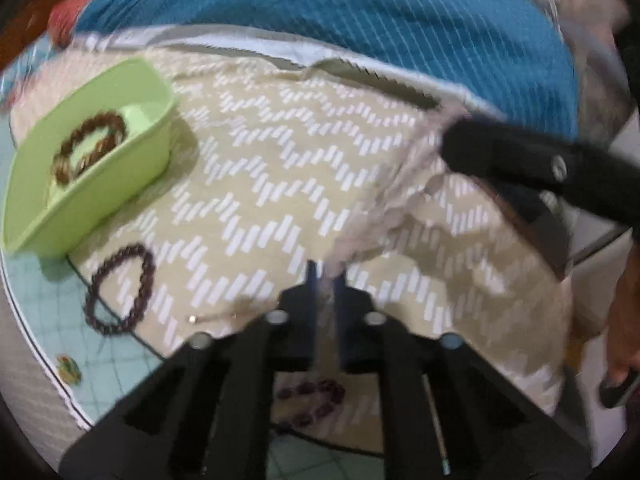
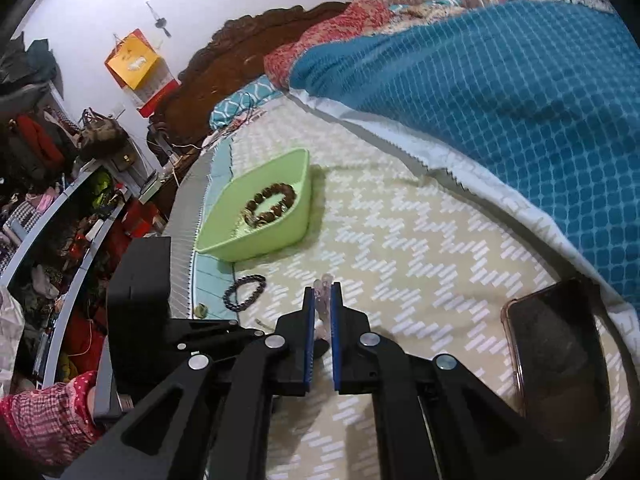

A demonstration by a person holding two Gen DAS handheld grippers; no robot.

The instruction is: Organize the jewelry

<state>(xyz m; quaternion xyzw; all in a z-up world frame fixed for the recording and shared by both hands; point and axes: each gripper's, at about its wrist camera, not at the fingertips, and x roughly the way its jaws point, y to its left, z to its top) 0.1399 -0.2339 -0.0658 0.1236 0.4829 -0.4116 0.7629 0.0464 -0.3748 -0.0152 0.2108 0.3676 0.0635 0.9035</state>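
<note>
A pale pink bead bracelet (image 1: 384,196) hangs stretched between my two grippers above the bed. My left gripper (image 1: 325,276) is shut on its lower end. My right gripper (image 2: 323,294) is shut on its other end (image 2: 325,300); that gripper shows in the left wrist view (image 1: 520,156) as a black arm at the right. A green tray (image 1: 36,216) at the left holds a brown bead bracelet (image 1: 90,146). A dark purple bracelet (image 1: 120,290) lies on the bedsheet in front of the tray. Another purple bracelet (image 1: 316,398) lies under my left gripper.
A blue quilt (image 2: 500,92) covers the far side of the bed. A phone (image 2: 560,352) lies on the sheet at the right. A small green ornament (image 1: 69,368) lies near the bed's edge. Cluttered shelves (image 2: 60,220) stand left of the bed.
</note>
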